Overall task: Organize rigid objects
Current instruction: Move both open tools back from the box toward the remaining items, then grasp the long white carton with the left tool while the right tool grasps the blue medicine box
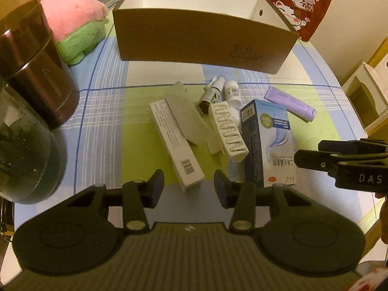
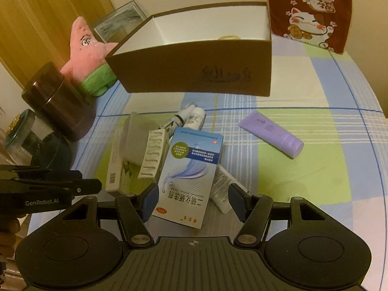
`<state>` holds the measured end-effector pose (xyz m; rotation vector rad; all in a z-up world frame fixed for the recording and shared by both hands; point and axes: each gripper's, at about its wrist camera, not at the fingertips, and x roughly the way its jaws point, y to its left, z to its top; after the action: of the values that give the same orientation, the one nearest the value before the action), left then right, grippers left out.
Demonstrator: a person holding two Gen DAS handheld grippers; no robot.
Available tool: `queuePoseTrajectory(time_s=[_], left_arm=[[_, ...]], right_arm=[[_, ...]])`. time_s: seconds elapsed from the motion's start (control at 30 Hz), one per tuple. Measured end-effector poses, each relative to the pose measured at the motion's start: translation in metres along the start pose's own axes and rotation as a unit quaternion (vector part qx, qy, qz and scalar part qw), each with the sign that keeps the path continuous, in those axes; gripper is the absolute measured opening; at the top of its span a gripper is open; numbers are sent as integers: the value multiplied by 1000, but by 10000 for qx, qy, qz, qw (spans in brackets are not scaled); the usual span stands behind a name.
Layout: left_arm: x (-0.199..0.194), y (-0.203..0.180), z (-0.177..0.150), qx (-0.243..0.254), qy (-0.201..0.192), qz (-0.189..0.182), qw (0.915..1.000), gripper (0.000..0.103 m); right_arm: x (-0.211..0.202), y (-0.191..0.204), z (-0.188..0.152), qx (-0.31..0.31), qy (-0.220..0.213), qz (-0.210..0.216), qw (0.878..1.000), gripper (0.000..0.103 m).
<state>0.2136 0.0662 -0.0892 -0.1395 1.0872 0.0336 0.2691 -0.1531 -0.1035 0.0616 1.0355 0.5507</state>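
A pile of small items lies on the checked cloth in front of an open brown box (image 1: 206, 38) (image 2: 194, 72). My left gripper (image 1: 188, 184) stands open, and the near end of a long white carton (image 1: 177, 143) lies just beyond its fingertips. My right gripper (image 2: 194, 201) is open around the near end of a blue-and-white medicine box (image 2: 191, 169) (image 1: 269, 143); its right pad stands clear of the box. Also in the pile are a wavy-patterned carton (image 1: 228, 131), a grey pouch (image 1: 186, 114) and small bottles (image 1: 231, 91). A purple tube (image 2: 271, 133) lies apart on the right.
A dark brown canister (image 1: 41, 72), a glass jar (image 1: 24, 150) and a pink plush star (image 1: 72, 12) crowd the left side. A red cat-print cloth (image 2: 308, 12) stands behind the brown box. A white tube (image 2: 223, 189) pokes out from under the medicine box.
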Motion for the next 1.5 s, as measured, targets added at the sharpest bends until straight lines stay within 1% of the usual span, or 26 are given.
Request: queuePoseTrajectory(time_s=[0.3, 0.33, 0.4, 0.47, 0.67, 1.07, 1.13, 1.17, 1.27, 1.37, 1.5], left_arm=[[14, 0, 5, 51, 17, -13, 10000, 42], [16, 0, 5, 55, 26, -12, 10000, 42], [20, 1, 6, 66, 51, -11, 10000, 42], [25, 1, 7, 67, 58, -18, 10000, 42], [39, 4, 10, 19, 136, 1, 9999, 42], [65, 6, 13, 169, 148, 195, 9996, 41], [65, 7, 13, 197, 129, 197, 9995, 35], [66, 8, 13, 211, 126, 205, 9995, 32], [63, 13, 11, 281, 104, 267, 9992, 25], [59, 21, 5, 271, 128, 316, 9991, 24], [52, 29, -5, 250, 236, 431, 9985, 24]], right_arm=[[23, 2, 5, 203, 256, 64, 9994, 64], [26, 2, 5, 229, 292, 42, 9993, 65], [31, 3, 6, 249, 286, -50, 9993, 74], [34, 5, 8, 231, 244, -116, 9994, 76], [48, 5, 14, 286, 267, -325, 9987, 76], [65, 7, 23, 239, 282, -356, 9987, 76], [67, 9, 24, 153, 304, -392, 9987, 75], [68, 10, 24, 85, 313, -424, 9986, 72], [68, 11, 25, -165, 318, -412, 9985, 71], [66, 11, 23, -454, 351, -441, 9974, 70], [63, 7, 18, -597, 439, -374, 9965, 70]])
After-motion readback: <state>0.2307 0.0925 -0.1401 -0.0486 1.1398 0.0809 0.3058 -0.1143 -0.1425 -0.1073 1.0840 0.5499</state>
